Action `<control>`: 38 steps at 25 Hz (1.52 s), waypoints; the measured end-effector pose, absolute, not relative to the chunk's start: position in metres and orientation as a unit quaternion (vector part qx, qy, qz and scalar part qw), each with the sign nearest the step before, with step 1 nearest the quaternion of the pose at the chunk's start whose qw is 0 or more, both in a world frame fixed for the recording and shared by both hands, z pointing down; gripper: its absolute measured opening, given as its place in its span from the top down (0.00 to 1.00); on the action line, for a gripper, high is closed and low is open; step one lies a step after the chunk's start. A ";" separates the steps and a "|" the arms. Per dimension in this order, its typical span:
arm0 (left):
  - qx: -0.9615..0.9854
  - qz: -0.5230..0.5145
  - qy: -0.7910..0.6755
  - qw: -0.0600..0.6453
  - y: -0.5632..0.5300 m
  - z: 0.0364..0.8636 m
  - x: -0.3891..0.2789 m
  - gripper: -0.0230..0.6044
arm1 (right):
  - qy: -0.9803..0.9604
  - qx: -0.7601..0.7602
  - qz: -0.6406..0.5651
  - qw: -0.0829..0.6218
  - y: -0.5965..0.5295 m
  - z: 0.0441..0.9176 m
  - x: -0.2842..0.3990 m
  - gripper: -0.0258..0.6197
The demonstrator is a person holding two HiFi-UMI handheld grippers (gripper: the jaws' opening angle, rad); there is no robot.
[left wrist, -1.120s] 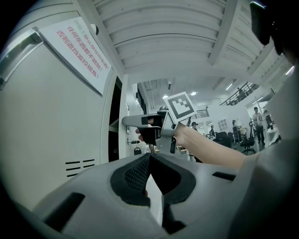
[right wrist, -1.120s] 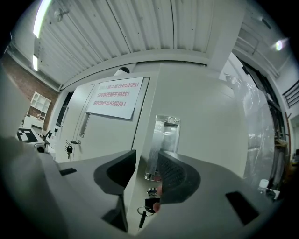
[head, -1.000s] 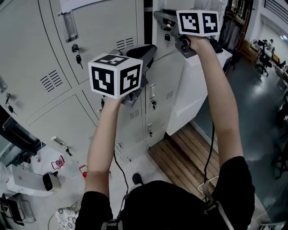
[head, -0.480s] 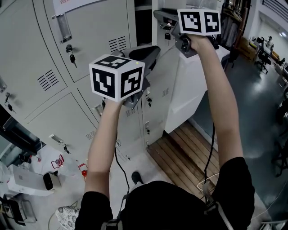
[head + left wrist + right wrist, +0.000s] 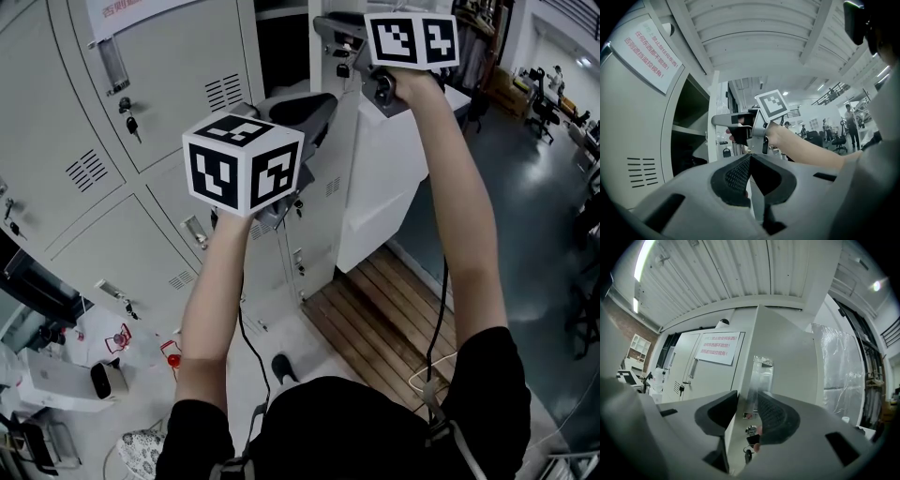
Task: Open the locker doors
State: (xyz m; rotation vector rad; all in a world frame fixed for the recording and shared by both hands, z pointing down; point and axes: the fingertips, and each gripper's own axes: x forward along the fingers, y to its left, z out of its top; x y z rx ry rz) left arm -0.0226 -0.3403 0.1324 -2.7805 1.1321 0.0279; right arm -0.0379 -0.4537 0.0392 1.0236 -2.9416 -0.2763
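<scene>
The upper locker door [image 5: 351,114] stands ajar, with the dark compartment [image 5: 281,47] showing beside it. My right gripper [image 5: 330,28] is raised at its free edge. In the right gripper view the jaws [image 5: 747,398] straddle that edge [image 5: 749,357], one pad on the face with the clear label holder [image 5: 761,376], the other behind it. A key [image 5: 749,453] hangs below them. My left gripper [image 5: 317,103] hangs lower, in front of the lockers, with its pads closed together [image 5: 750,157] on nothing. The left gripper view shows the right gripper [image 5: 737,124] on the door.
Closed grey lockers [image 5: 141,84] with keys in their locks fill the left. A paper notice with red print [image 5: 647,54] is stuck on one. A white cabinet [image 5: 403,178] stands right of the lockers, over a wooden pallet [image 5: 394,319]. Bags and clutter [image 5: 66,375] lie lower left.
The dark gap beside the upper door has widened as the right gripper draws the door outward. The left gripper has kept its place beneath it.
</scene>
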 end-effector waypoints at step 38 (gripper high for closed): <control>-0.948 0.004 0.310 0.072 -0.323 0.138 0.079 0.94 | -0.898 0.433 -0.085 -0.001 -0.443 0.040 0.120 0.86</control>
